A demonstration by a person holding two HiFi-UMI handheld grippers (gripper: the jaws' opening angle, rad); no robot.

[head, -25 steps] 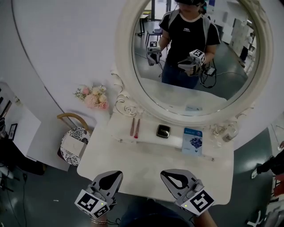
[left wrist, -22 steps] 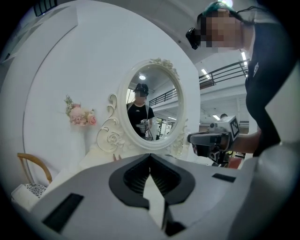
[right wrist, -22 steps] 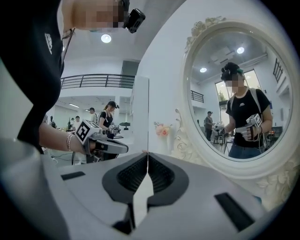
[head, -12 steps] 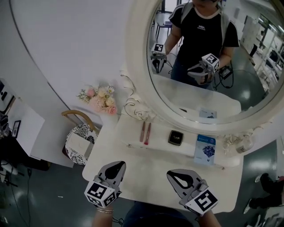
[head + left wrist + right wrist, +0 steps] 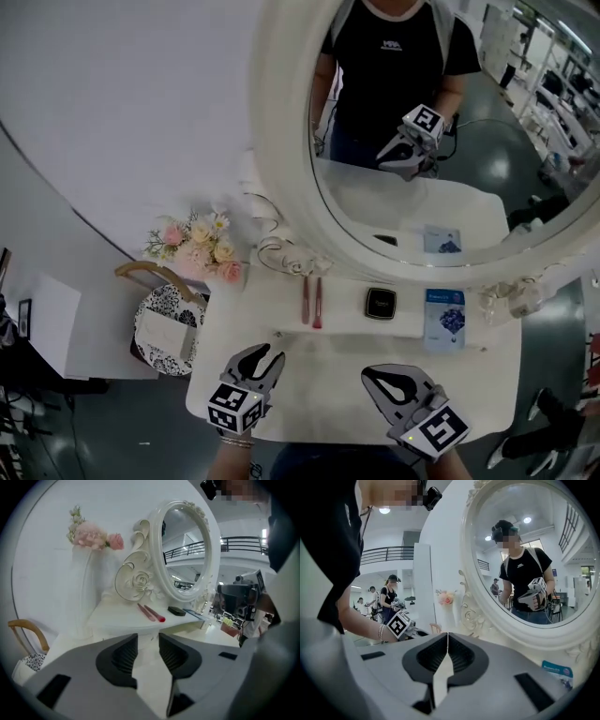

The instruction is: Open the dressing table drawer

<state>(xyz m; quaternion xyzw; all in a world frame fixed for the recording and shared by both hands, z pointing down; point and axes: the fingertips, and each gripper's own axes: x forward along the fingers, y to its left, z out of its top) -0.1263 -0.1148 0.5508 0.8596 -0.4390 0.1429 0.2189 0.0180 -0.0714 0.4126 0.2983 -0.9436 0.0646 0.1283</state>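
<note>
Though empty, left tool (image 5: 148, 637) mid-opening

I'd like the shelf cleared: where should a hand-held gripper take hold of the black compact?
Grip the black compact across its left and right edges, coming down from the front. It lies flat on the shelf, so only its thin sides offer purchase; the mirror frame stands behind, and gaps beside the pink sticks and blue sachet probably leave room.

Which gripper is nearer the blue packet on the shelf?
Right. The right gripper hovers in front of the blue packet, slightly left; the left gripper, jaws opening with nothing between them, is much farther left.
</note>
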